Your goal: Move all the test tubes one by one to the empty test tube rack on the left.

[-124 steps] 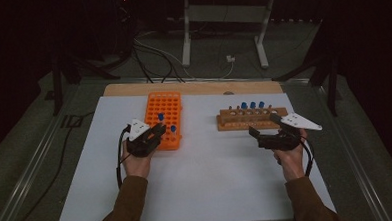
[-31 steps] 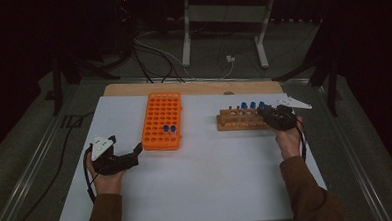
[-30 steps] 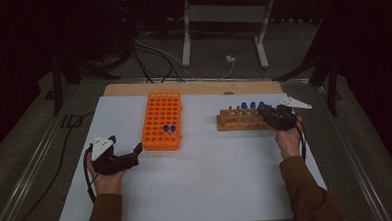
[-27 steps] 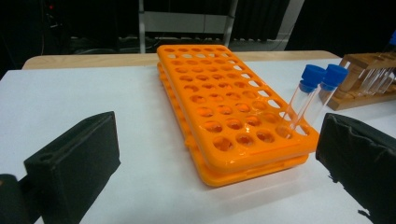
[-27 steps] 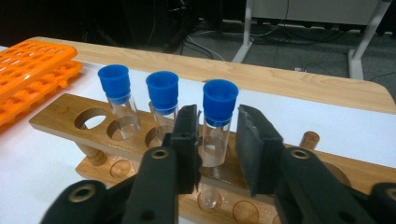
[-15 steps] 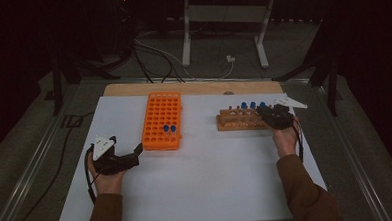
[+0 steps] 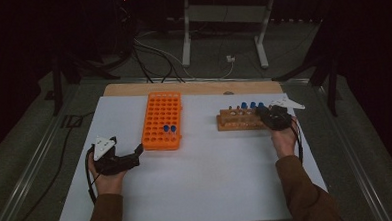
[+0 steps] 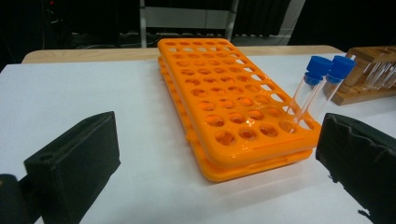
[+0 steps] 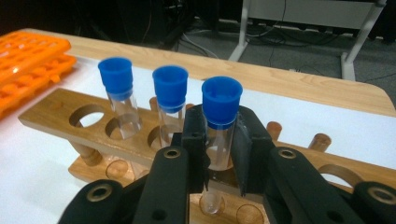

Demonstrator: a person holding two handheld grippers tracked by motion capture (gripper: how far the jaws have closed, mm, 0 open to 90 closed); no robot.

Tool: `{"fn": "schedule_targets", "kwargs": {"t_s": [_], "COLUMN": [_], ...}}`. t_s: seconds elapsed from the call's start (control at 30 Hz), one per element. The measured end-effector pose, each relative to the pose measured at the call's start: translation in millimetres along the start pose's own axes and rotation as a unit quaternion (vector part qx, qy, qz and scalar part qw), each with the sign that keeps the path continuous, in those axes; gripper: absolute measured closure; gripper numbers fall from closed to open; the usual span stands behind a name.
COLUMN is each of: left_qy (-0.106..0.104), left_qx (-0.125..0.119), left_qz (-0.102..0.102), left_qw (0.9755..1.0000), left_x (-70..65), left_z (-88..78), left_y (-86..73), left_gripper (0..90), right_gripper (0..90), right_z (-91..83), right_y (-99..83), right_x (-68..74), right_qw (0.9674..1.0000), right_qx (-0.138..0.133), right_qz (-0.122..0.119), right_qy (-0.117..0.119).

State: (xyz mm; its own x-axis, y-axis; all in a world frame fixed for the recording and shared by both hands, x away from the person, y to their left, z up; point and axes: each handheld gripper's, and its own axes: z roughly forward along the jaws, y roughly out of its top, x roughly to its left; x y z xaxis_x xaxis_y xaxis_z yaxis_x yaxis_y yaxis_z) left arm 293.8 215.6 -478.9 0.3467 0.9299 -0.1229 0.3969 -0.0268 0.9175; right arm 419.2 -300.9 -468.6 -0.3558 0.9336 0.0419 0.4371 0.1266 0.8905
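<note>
Right gripper (image 9: 218, 140) closed on blue-capped tube (image 9: 220, 121).

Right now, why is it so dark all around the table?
High view: light falls on the white table, so the floor behind looks black. Left gripper view: the orange rack looks bright and sharp. Right gripper view: the blue-capped tube is sharp, the background soft.

Cables (image 7: 154, 50) and what looks like a stand (image 7: 223, 19) occupy the floor beyond.
</note>
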Motion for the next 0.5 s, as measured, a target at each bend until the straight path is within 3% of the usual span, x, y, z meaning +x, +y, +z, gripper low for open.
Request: {"fn": "schedule_targets", "kwargs": {"t_s": [0.23, 0.5], "left_qy": [0.001, 0.0], "left_qx": [0.001, 0.003], "left_qz": [0.0, -0.002], "left_qw": [1.0, 1.0], "left_x": [-0.2, 0.0], "left_z": [0.2, 0.5], "left_y": [-0.3, -0.9], "left_gripper": [0.6, 0.6], "right_gripper": [76.4, 76.4], "right_z": [-11.2, -27.9], "right_y": [7.6, 29.5], "right_x": [-2.2, 0.8], "right_qw": [0.9998, 0.9989], "right_qx": [-0.021, -0.043], "right_qz": [0.0, -0.019], "right_qy": [0.0, 0.001]}}
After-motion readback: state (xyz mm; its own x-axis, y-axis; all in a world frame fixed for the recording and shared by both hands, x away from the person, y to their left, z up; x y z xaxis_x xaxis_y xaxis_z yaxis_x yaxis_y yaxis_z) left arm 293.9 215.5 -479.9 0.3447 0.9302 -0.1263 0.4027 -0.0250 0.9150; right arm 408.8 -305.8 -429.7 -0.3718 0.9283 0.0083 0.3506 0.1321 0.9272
